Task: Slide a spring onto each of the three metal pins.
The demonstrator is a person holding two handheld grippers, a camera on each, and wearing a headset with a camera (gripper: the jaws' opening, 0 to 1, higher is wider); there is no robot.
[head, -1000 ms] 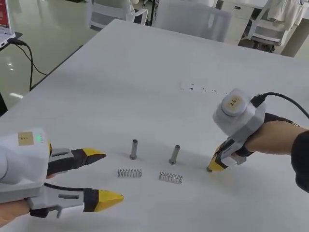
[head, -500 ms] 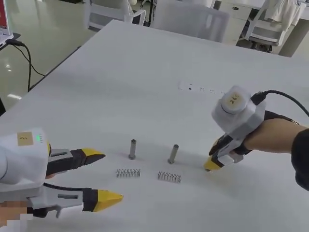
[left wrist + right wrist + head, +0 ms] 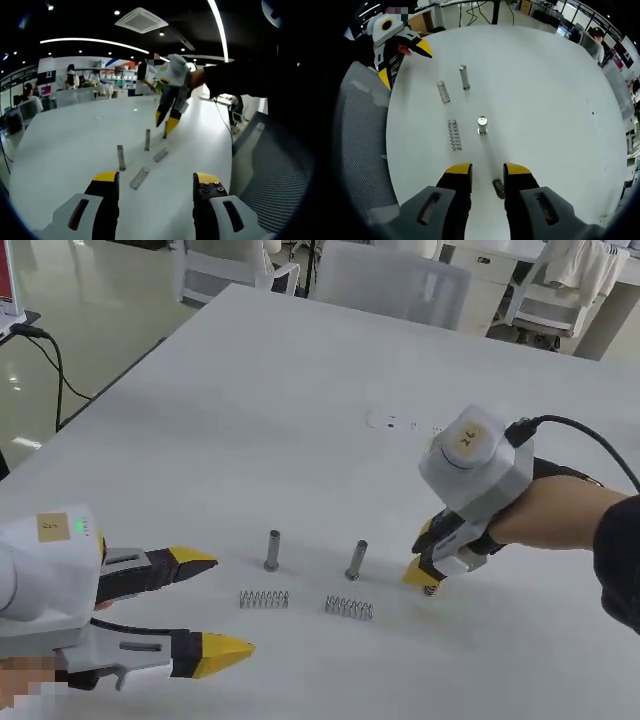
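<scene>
Two bare metal pins (image 3: 272,550) (image 3: 356,560) stand upright on the white table (image 3: 300,410). A loose spring (image 3: 264,598) (image 3: 349,607) lies in front of each. A third pin with a spring on it (image 3: 498,188) stands between the jaws of my right gripper (image 3: 488,172), close to the right jaw; the gap is wider than the spring. In the head view the right gripper (image 3: 422,577) hovers just above that pin (image 3: 431,589). My left gripper (image 3: 215,603) is open at the near left, holding nothing, and it points at the pins (image 3: 121,157) (image 3: 147,139).
A flush socket panel (image 3: 405,423) sits in the table beyond the pins. Chairs (image 3: 390,280) stand at the far edge. A cable (image 3: 60,360) hangs off to the left. A mesh chair (image 3: 280,170) is beside the table's near edge.
My right gripper has lifted off the table and shifted a little left, and the spring-covered pin now shows under its tips. The left gripper has not moved.
</scene>
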